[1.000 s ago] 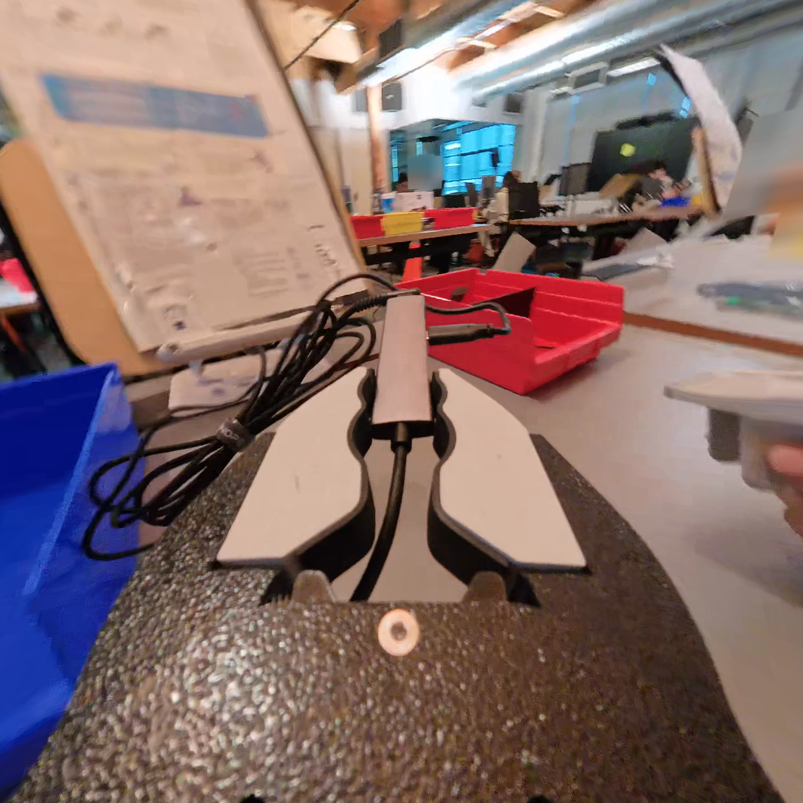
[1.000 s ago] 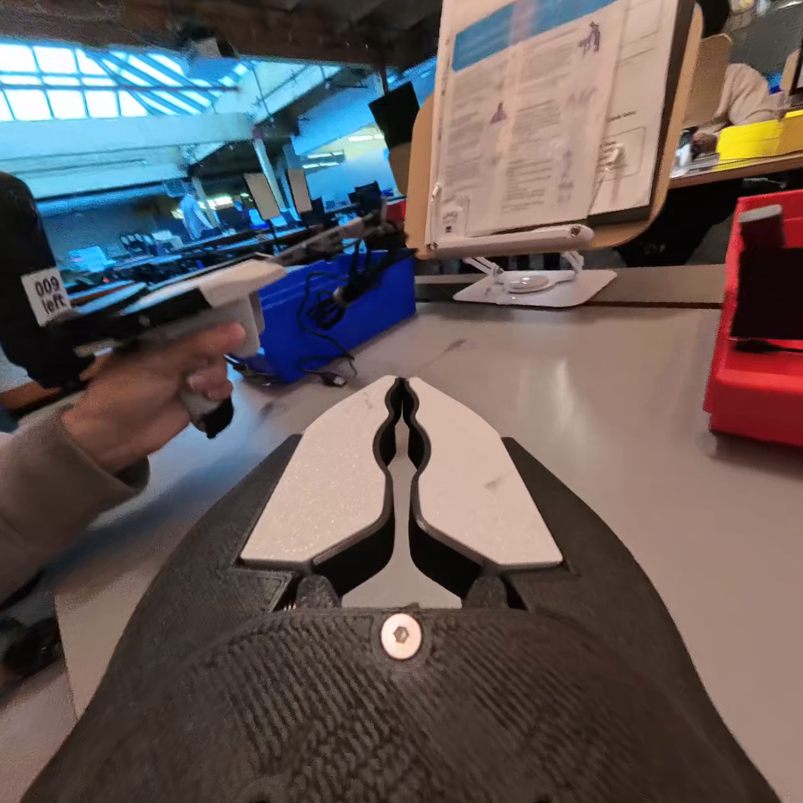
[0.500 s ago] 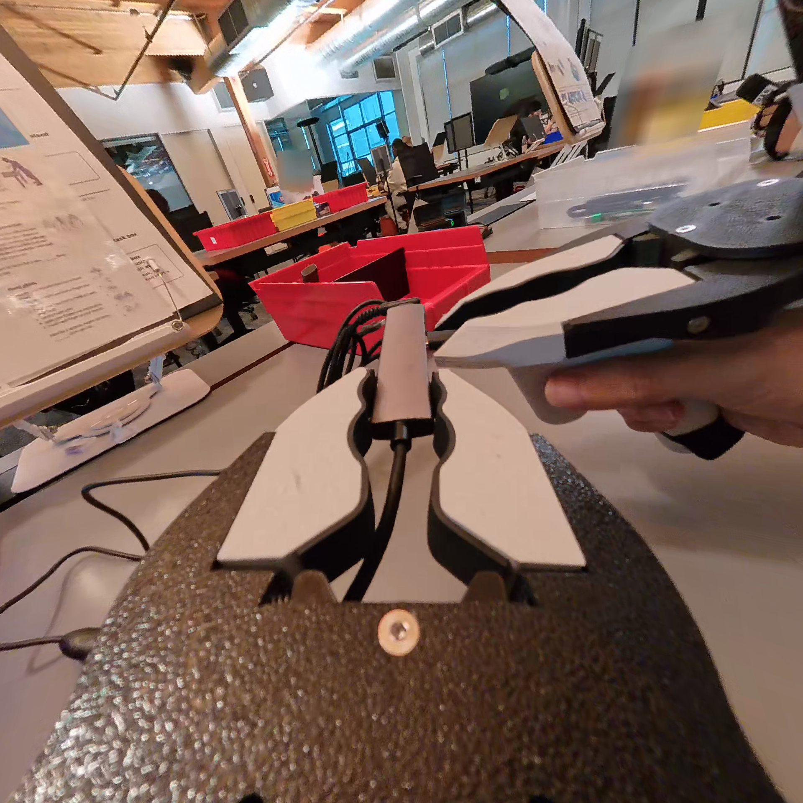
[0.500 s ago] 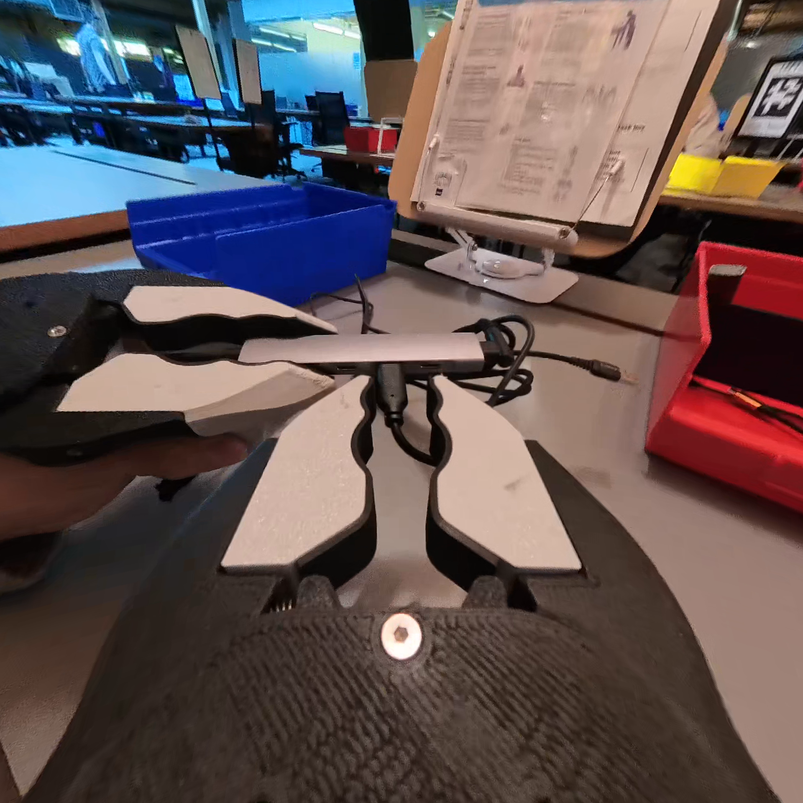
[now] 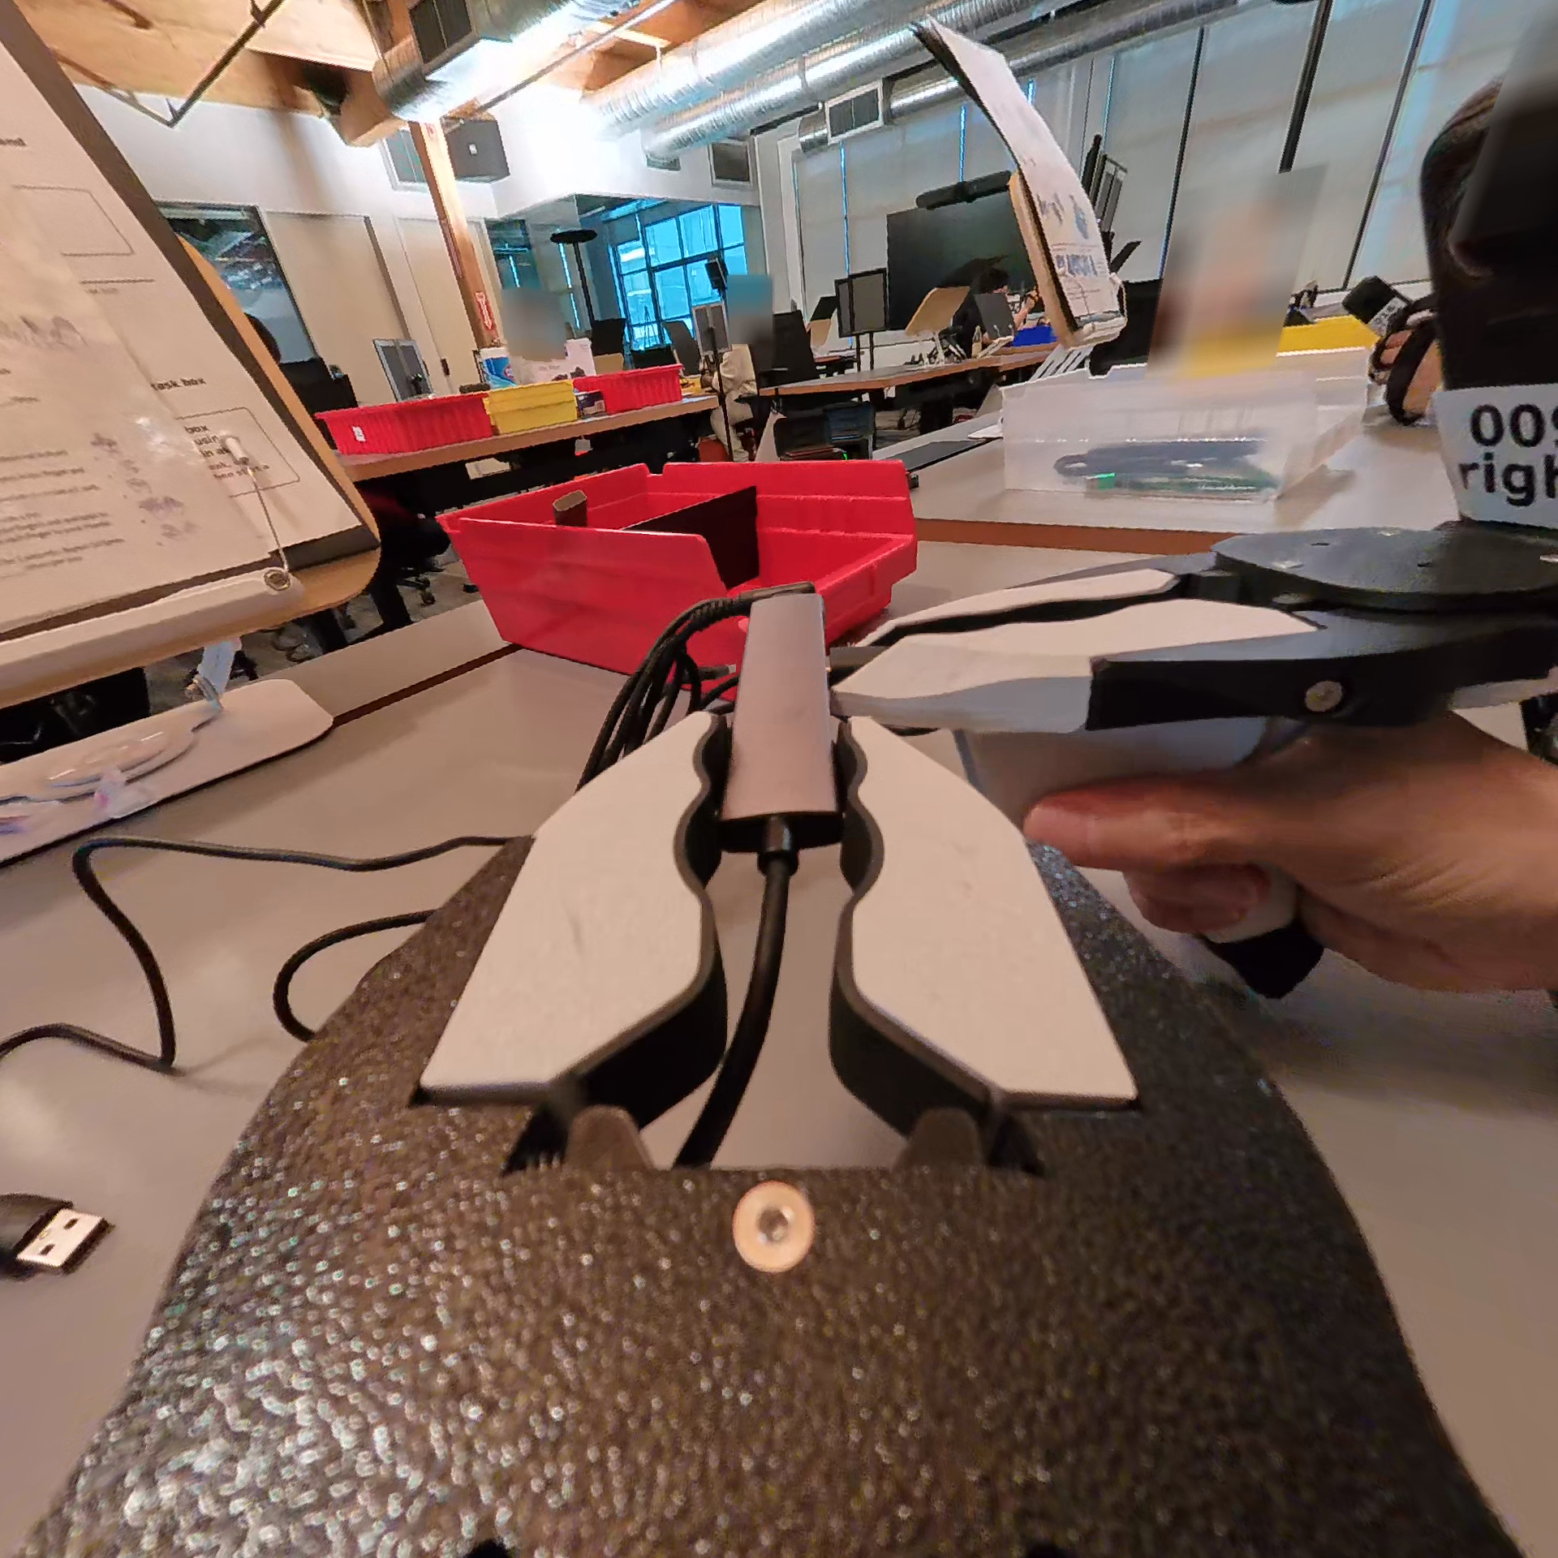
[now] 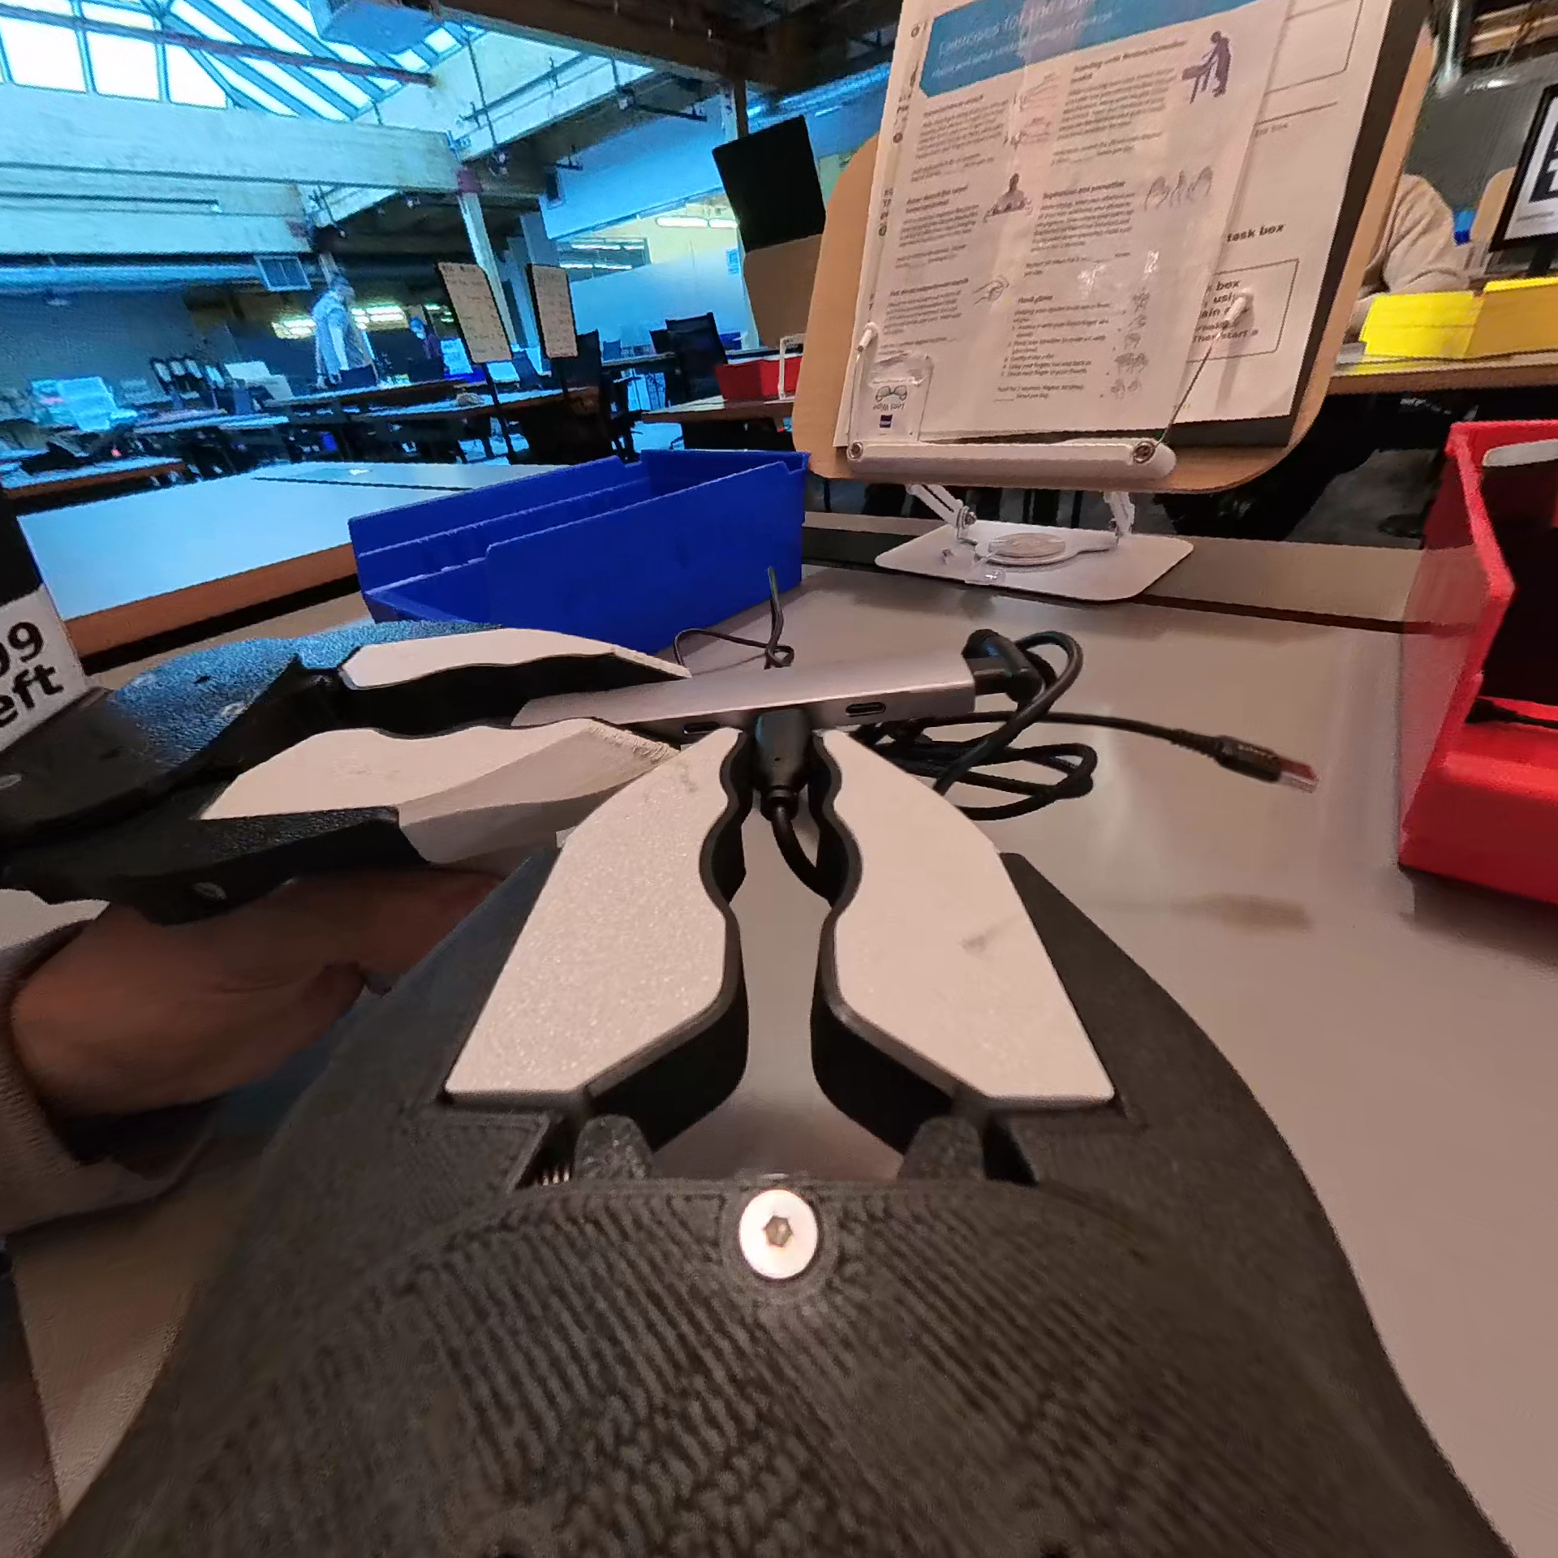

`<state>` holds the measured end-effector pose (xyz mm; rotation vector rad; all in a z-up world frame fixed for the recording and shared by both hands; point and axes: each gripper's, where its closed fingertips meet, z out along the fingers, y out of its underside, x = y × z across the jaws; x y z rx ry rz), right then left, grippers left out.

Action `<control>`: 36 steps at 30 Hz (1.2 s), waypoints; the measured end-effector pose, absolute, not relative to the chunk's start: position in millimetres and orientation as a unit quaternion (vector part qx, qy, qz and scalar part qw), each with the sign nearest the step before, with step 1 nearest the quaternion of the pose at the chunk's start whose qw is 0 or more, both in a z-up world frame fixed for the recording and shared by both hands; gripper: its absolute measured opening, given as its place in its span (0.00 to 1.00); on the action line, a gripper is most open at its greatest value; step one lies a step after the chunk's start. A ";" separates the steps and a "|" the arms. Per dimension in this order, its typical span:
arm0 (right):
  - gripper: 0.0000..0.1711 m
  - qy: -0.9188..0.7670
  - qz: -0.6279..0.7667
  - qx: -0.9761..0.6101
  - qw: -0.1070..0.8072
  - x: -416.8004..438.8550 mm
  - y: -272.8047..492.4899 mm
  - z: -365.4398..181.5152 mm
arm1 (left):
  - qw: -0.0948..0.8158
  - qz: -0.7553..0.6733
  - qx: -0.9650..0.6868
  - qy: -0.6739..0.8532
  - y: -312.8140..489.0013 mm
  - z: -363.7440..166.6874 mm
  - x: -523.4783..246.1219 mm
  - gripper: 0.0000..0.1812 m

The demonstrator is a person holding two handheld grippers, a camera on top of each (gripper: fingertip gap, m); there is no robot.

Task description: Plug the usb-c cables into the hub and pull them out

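Observation:
My left gripper (image 5: 780,742) is shut on a slim grey hub (image 5: 782,700) and holds it above the table, with the hub's own black cable (image 5: 759,969) trailing back between the fingers. My right gripper (image 6: 780,746) is closed around a black USB-C plug (image 6: 780,733) seated in the hub's side (image 6: 843,695). It reaches in from the right in the left wrist view (image 5: 843,679). The left gripper shows at the left in the right wrist view (image 6: 674,712). A black cable bundle (image 6: 1012,725) hangs off the hub's far end. A loose plug (image 6: 1256,763) lies on the table.
A red bin (image 5: 674,556) stands beyond the hub, at the right edge in the right wrist view (image 6: 1484,717). A blue bin (image 6: 590,548) and a document stand (image 6: 1037,548) are at the back. A USB-A plug (image 5: 51,1239) lies near left.
My left gripper swung the hub from beside the blue bin to mid-table. My right gripper, shut and empty a second ago, came in and closed on the plug in the hub's side.

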<state>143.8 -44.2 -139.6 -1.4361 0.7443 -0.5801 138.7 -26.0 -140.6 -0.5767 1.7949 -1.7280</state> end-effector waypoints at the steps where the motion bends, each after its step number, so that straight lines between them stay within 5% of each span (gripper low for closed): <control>1: 0.07 0.324 -0.262 -0.635 0.651 143.6 -44.6 -140.2 | 0.289 -0.647 -0.215 0.673 -26.1 -140.9 138.6 0.13; 18: 0.07 0.285 -0.318 -0.688 0.587 143.2 -46.7 -142.7 | 0.255 -0.646 -0.261 0.670 -23.7 -144.8 141.5 0.14; 36: 0.09 0.330 -0.297 -0.630 0.638 146.2 -49.8 -137.2 | 0.254 -0.648 -0.252 0.672 -27.4 -141.5 138.9 0.13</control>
